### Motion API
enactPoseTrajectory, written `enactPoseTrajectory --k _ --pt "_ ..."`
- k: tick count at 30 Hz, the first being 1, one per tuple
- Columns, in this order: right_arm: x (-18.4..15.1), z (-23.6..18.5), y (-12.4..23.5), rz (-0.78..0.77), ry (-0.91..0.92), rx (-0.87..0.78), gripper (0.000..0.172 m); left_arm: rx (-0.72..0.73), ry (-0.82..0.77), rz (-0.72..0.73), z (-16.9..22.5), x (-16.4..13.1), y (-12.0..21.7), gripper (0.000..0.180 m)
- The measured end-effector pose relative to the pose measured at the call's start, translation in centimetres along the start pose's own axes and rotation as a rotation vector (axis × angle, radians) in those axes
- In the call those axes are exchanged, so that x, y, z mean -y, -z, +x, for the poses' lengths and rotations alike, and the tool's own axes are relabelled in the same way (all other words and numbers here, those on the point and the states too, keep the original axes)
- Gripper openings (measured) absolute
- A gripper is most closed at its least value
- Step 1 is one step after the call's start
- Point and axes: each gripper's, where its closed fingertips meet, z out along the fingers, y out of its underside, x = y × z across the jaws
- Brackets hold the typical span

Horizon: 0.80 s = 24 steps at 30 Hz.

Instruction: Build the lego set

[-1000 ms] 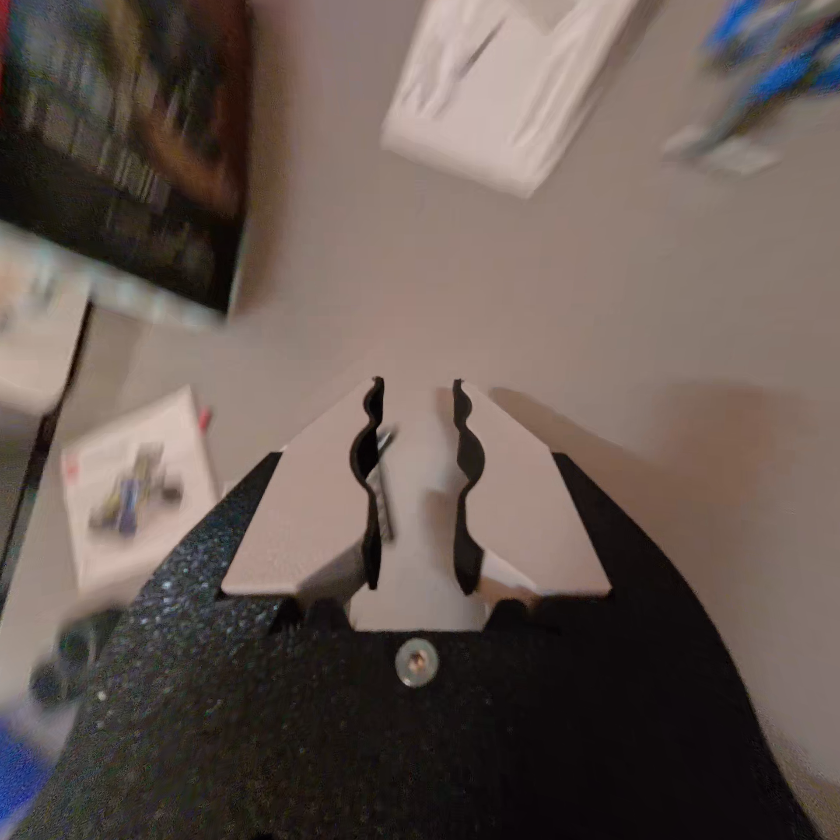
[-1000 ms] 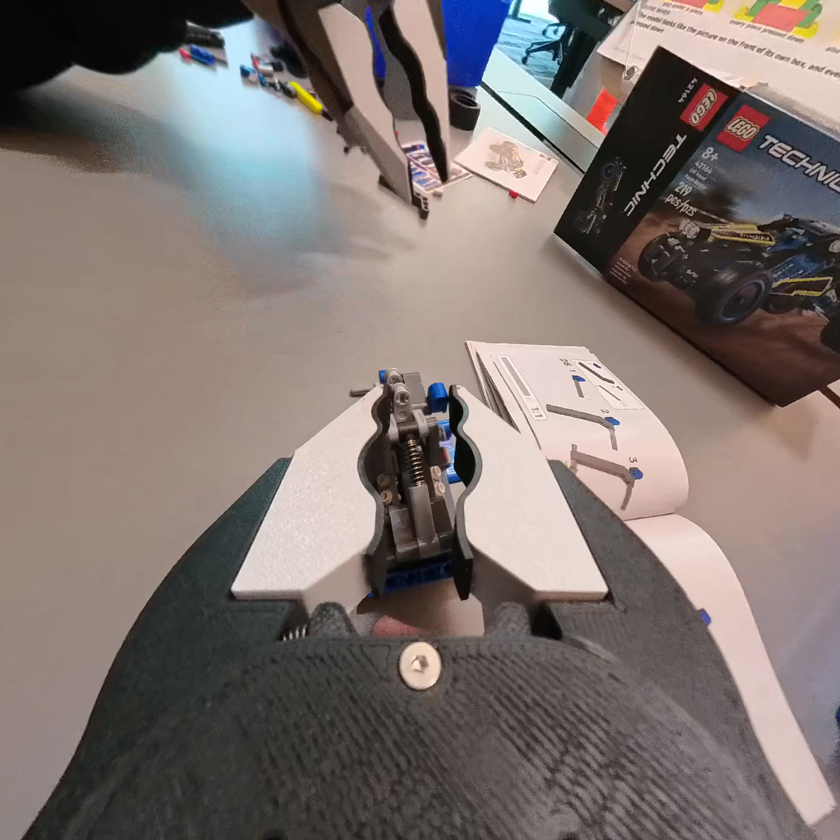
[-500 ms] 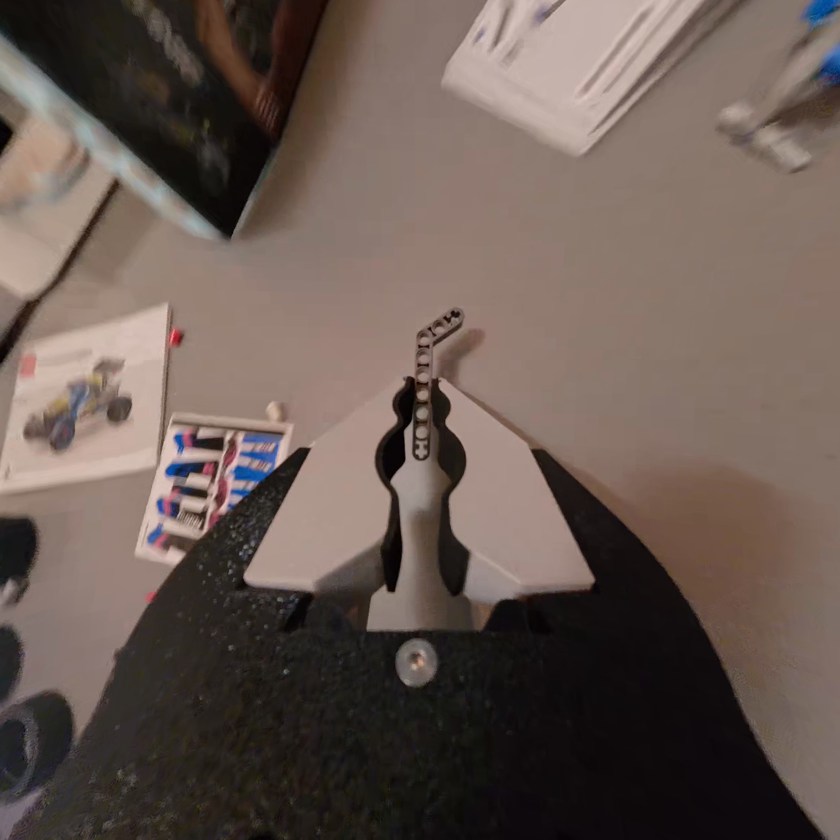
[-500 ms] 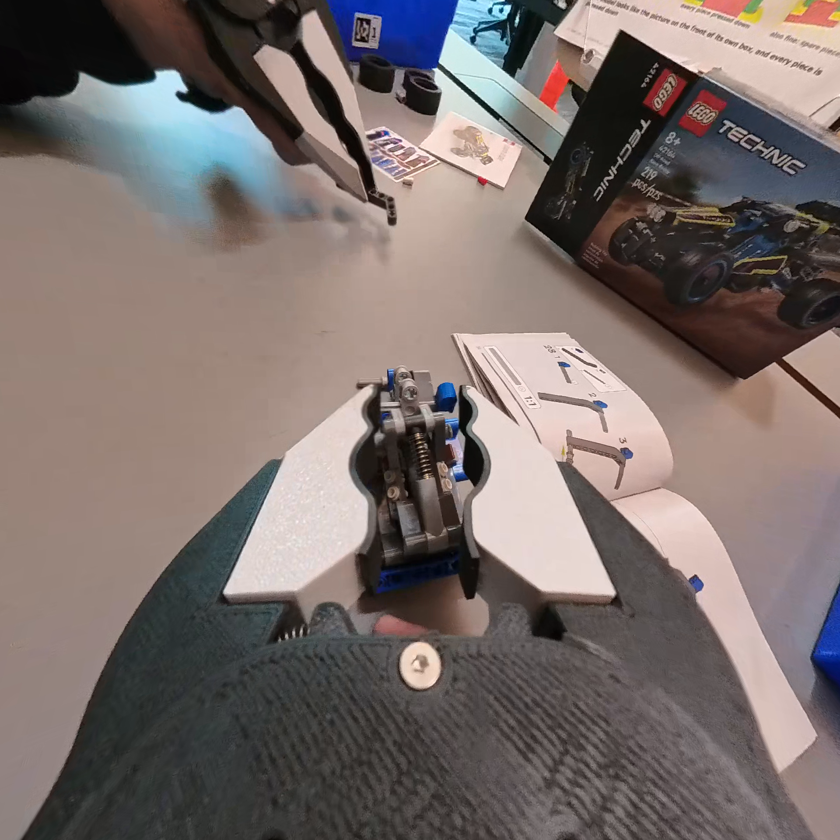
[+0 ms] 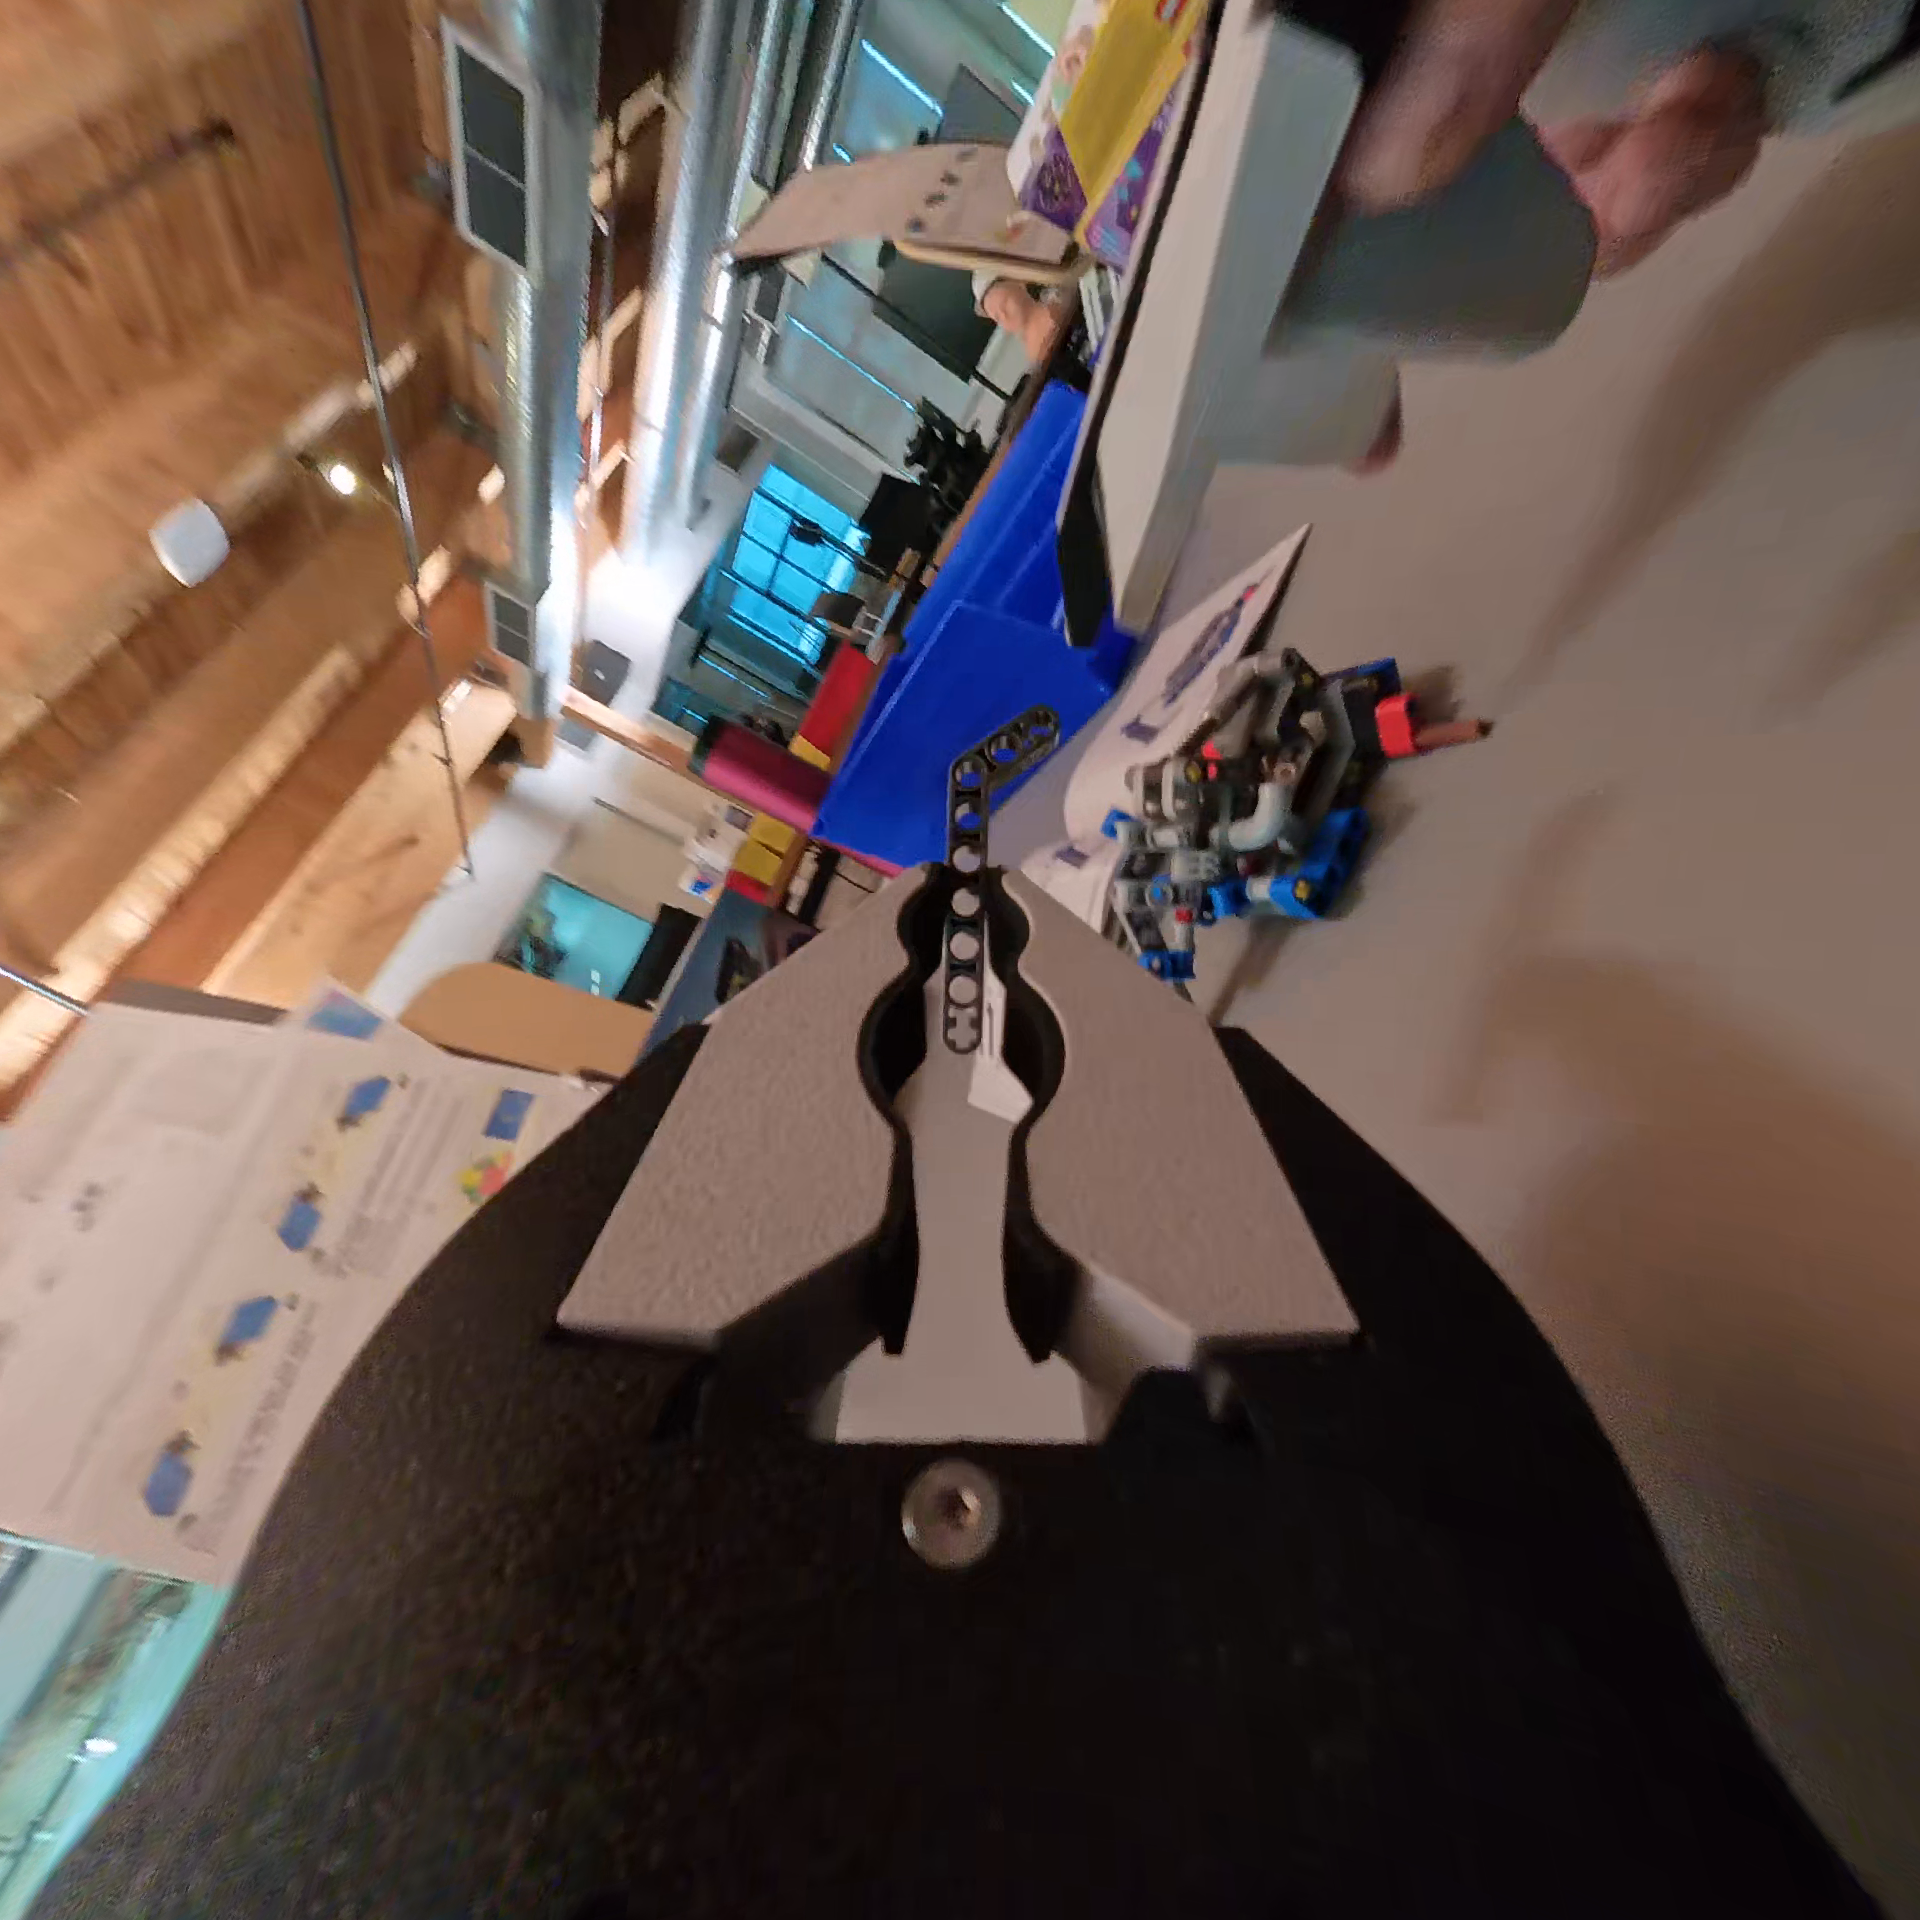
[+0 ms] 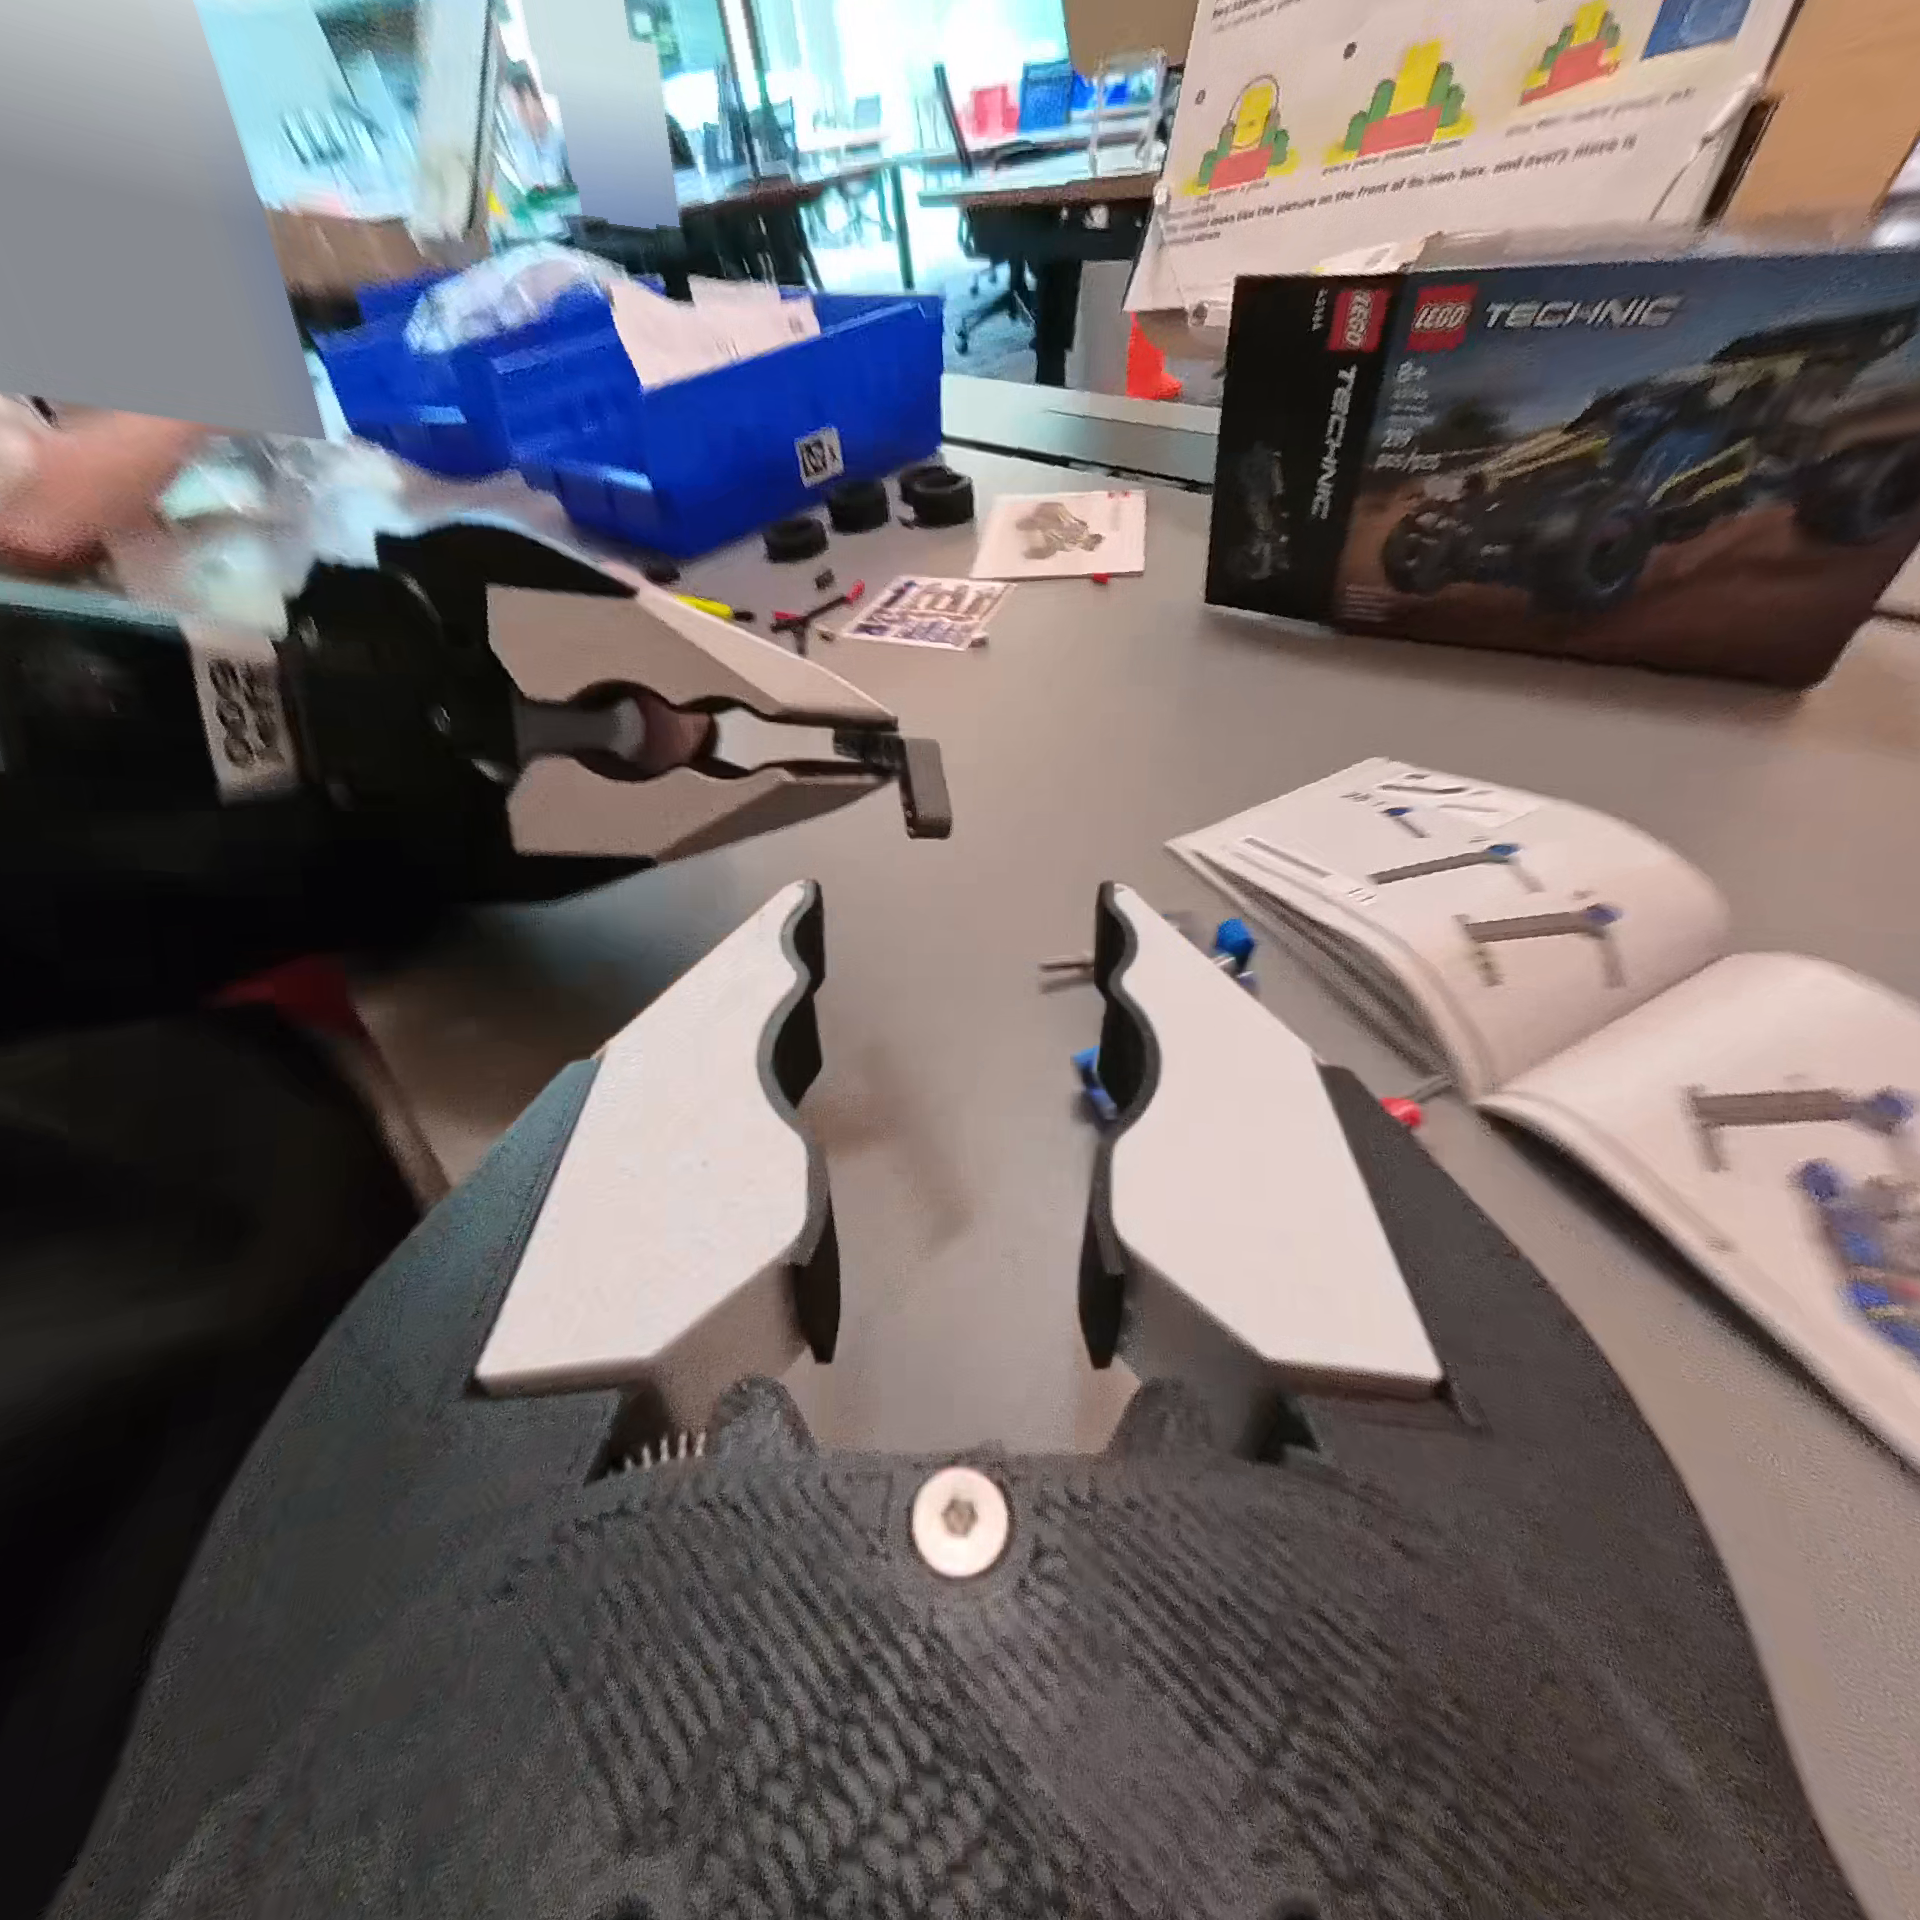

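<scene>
Left tool [image 5: 961, 904] clamped on a black bent beam with holes [image 5: 971, 831] held above the tabletop [image 6: 1039, 727], right tool [image 6: 961, 904] wide with nothing between its fingers, part-built toy model [image 5: 1247, 790] on the tabletop beside an open booklet [image 6: 1507, 914].

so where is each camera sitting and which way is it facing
Left wrist view: on the left gripper, rolled sideways, looking along shut fingers at a black bent holed beam they clamp, the grey-and-blue brick model on the grey table beyond; a hand shows.
Right wrist view: on the right gripper, looking across the table over open fingers with nothing between them, towards the open instruction booklet and dark toy box.
Shared: table, beam, blue bins, model; the right view shows the left gripper.
</scene>
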Motion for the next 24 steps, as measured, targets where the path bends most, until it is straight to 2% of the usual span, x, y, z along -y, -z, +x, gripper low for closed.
enactPoseTrajectory --k 2,7,9,11,14,16,19,24 --pt "-0.1 -0.7 -0.4 0.038 -0.073 0.035 0.047 0.006 -0.043 0.038 0.3 1.2 -0.1 0.004" --pt "-0.4 -2.0 -0.3 0.064 0.011 0.062 0.007 -0.036 -0.064 0.104 1.8 2.9 0.0 0.004" --pt "-1.0 -2.1 -0.2 0.037 0.103 0.029 0.006 -0.085 -0.035 0.098 2.6 2.6 0.0 0.004" --pt "-2.2 -1.8 -0.2 -0.037 0.218 -0.012 0.006 -0.216 0.030 0.098 4.0 2.3 0.0 0.005" --pt "-3.8 -1.3 -0.3 -0.135 0.362 -0.068 0.006 -0.391 0.229 0.076 4.7 2.1 0.3 0.014" --pt "-4.1 -1.6 -0.5 -0.156 0.387 -0.048 0.005 -0.477 0.303 0.065 4.7 2.3 0.4 0.013" --pt "-3.4 -1.8 -0.7 -0.119 0.378 -0.035 0.005 -0.612 0.300 0.040 5.2 2.5 0.4 0.013" --pt "-2.6 -1.5 -0.8 -0.136 0.378 -0.006 0.005 -0.670 0.337 0.047 4.6 2.0 -0.4 0.002"
